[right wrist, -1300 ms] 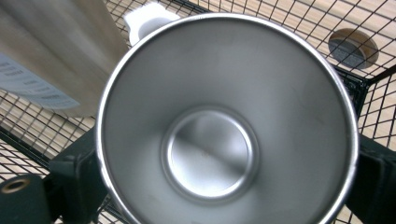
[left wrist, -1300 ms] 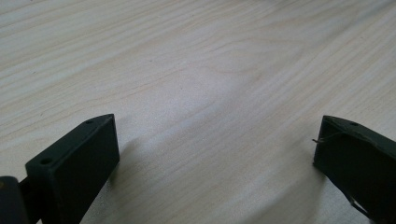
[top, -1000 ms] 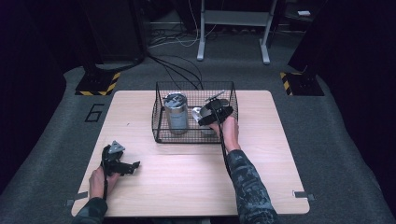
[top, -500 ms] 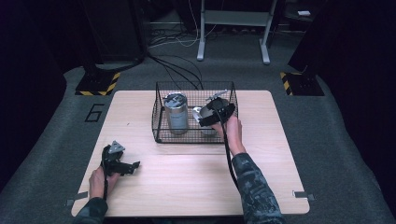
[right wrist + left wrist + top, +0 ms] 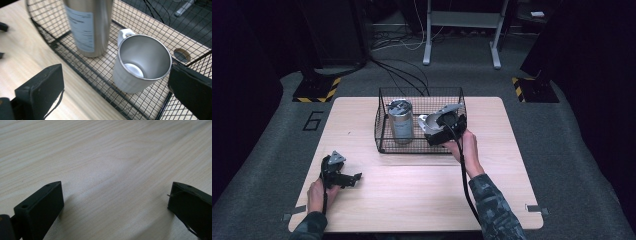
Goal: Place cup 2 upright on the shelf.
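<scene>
A black wire basket [image 5: 384,135] stands at the back middle of the wooden table [image 5: 412,195]. Inside it are an upright steel bottle [image 5: 400,120] with a paper label and, to its right, a white mug [image 5: 424,122] with a steel lining. My right gripper [image 5: 434,131] hovers over the basket's right part, open. In the right gripper view the mug [image 5: 142,65] stands upright between and beyond the wide-apart jaws of the right gripper [image 5: 115,75], untouched, with the bottle [image 5: 87,25] beside it. My left gripper [image 5: 352,179] rests low at the front left, open over bare wood [image 5: 116,187].
Dark floor surrounds the table, with cables [image 5: 404,75] running behind the basket and a metal stand [image 5: 462,30] at the back. A round hole [image 5: 182,55] in the tabletop shows through the basket's mesh. Bare wood lies between the two grippers.
My right gripper has shifted only slightly above the basket. The left gripper, the bottle and the mug have stayed put.
</scene>
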Demonstrator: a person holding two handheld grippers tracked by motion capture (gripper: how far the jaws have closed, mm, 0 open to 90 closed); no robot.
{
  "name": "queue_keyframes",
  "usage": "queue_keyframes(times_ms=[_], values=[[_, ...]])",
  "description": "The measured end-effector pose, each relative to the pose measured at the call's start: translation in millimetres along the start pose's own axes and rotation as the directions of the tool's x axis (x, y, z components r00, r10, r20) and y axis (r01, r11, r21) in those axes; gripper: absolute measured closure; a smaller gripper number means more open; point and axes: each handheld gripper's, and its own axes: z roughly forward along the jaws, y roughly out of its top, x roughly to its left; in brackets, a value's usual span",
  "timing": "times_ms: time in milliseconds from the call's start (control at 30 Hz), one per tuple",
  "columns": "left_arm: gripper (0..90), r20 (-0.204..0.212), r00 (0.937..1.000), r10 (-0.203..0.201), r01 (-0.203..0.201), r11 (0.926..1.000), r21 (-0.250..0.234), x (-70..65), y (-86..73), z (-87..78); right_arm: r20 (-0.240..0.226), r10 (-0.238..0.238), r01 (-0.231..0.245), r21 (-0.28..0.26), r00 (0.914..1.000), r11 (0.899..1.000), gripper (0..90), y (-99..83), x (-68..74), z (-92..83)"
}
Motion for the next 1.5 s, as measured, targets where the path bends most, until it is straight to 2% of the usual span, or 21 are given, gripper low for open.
queue_keyframes(times_ms=[67, 100, 233, 333, 567, 767, 833, 1000, 1033, 1133, 1167, 1233, 1367, 1467, 1500], values=[[0.0, -0.002, 0.9999, -0.013, 0.013, 0.9999, -0.011, -0.9, -0.1, 0.7, -0.006, -0.015, 0.015, -0.009, 0.9999, 1.0, 0.0, -2.1, 3.6, -7.0], [0.0, -0.001, 0.9999, -0.012, 0.012, 0.9999, -0.01, -0.8, -0.1, 0.7, -0.017, -0.028, 0.027, -0.013, 0.9995, 1.0, 0.0, -3.8, 6.0, -12.1], [0.0, -0.004, 1.0, -0.008, 0.008, 0.9999, -0.012, -0.5, 0.1, 0.7, -0.012, -0.037, 0.037, -0.027, 0.9992, 0.999, 0.0, -13.3, 15.5, -27.5], [0.0, -0.005, 1.0, -0.007, 0.006, 0.9999, -0.013, -0.4, 0.0, 0.8, -0.015, -0.053, 0.053, -0.032, 0.9985, 0.998, 0.0, -23.4, 16.8, -35.0], [0.0, -0.004, 1.0, -0.006, 0.006, 0.9999, -0.012, -0.4, 0.0, 0.7, 0.0, -0.059, 0.059, -0.029, 0.9983, 0.998, 0.0, -58.5, 17.7, -54.5], [0.0, -0.004, 1.0, -0.006, 0.006, 0.9999, -0.012, -0.4, 0.0, 0.7, 0.027, -0.04, 0.04, -0.005, 0.9988, 0.999, 0.0, -88.5, 16.6, -68.3], [0.0, -0.004, 1.0, -0.006, 0.006, 0.9999, -0.012, -0.4, 0.1, 0.7, 0.035, -0.018, 0.018, -0.012, 0.9992, 1.0, 0.0, -102.0, 15.0, -69.9], [0.0, -0.009, 0.9999, -0.008, 0.008, 0.9997, -0.021, -0.8, -0.3, 1.4, 0.064, 0.047, -0.048, 0.02, 0.9968, 0.999, 0.0, -142.6, 5.9, -72.5], [0.0, -0.01, 0.9999, -0.008, 0.007, 0.9997, -0.022, -0.8, -0.3, 1.4, 0.075, 0.07, -0.071, 0.023, 0.9948, 0.997, 0.0, -150.2, 4.0, -72.7], [0.0, -0.008, 0.9999, -0.007, 0.006, 0.9999, -0.015, -0.6, 0.0, 0.9, 0.104, 0.092, -0.097, 0.046, 0.9903, 0.994, 0.0, -171.0, -3.4, -71.6], [0.0, -0.006, 1.0, -0.006, 0.006, 0.9999, -0.015, -0.5, 0.0, 0.9, 0.121, 0.118, -0.125, 0.057, 0.9857, 0.99, 0.0, -180.3, -6.5, -69.4], [0.0, -0.005, 1.0, -0.006, 0.006, 0.9999, -0.014, -0.5, 0.0, 0.8, 0.136, 0.135, -0.146, 0.076, 0.9815, 0.986, 0.0, -194.0, -13.8, -64.8], [0.0, -0.01, 0.9999, -0.008, 0.008, 0.9997, -0.022, -0.9, -0.3, 1.4, 0.19, 0.217, -0.239, 0.102, 0.9575, 0.966, 0.0, -226.5, -33.5, -51.2], [0.0, -0.008, 0.9999, -0.007, 0.006, 0.9999, -0.015, -0.6, -0.1, 0.9, 0.239, 0.245, -0.276, 0.106, 0.9397, 0.955, 0.0, -243.7, -44.1, -45.3], [0.0, -0.004, 1.0, -0.006, 0.006, 0.9999, -0.012, -0.4, 0.1, 0.7, 0.22, 0.266, -0.288, 0.078, 0.9387, 0.954, 0.1, -248.9, -47.9, -45.7]])
